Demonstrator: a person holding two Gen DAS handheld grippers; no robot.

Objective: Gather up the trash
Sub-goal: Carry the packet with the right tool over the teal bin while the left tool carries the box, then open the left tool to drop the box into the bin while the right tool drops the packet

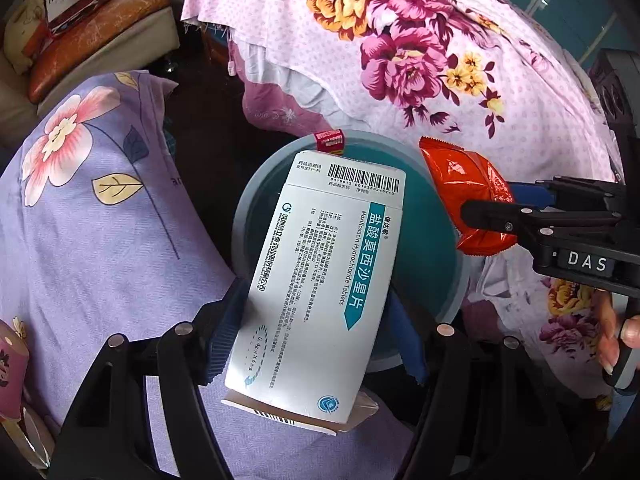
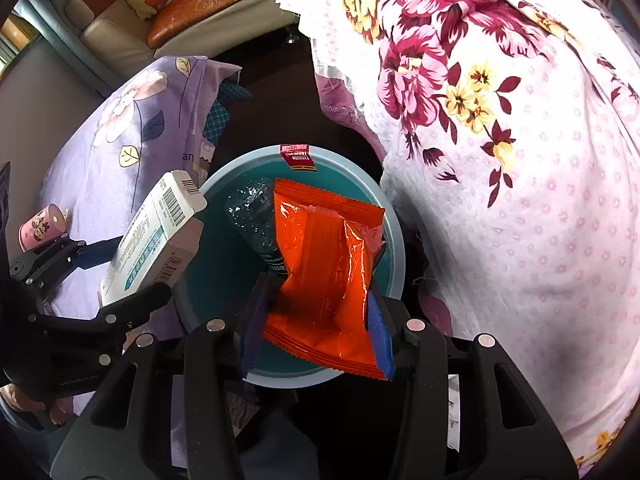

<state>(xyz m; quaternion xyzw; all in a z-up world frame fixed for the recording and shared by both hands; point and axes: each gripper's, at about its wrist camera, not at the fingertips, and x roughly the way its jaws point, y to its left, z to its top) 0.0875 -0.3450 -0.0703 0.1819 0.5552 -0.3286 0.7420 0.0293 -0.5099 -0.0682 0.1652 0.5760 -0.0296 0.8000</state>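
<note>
Trash is held in both claws above a round bin (image 2: 394, 236) with a pale rim and teal inside. Nearest in the left wrist view, the left claw (image 1: 312, 332) is closed on a white medicine box (image 1: 320, 280), its blue pads pressed against the two long sides; the box points out over the bin's opening, its lower flap hanging open toward the camera. In the right wrist view the right claw (image 2: 316, 320) is closed on an orange wrapper (image 2: 324, 272), gripped at its lower end between blue pads, with the rest of the wrapper standing up over the bin's middle. The two claws sit just beside each other, the box at the bin's left edge and the wrapper toward its right.

Inside the bin lies a crumpled clear plastic bottle (image 2: 254, 216), partly hidden behind the wrapper. A small red label (image 2: 298, 157) hangs on the bin's far rim.

Left of the bin is a purple flowered cloth (image 1: 100, 220) with a small pink can (image 2: 42, 230) lying on it. Right and beyond is a pink flowered sheet (image 2: 520, 200). Farthest off is a sofa (image 2: 132, 36) with an orange cushion
</note>
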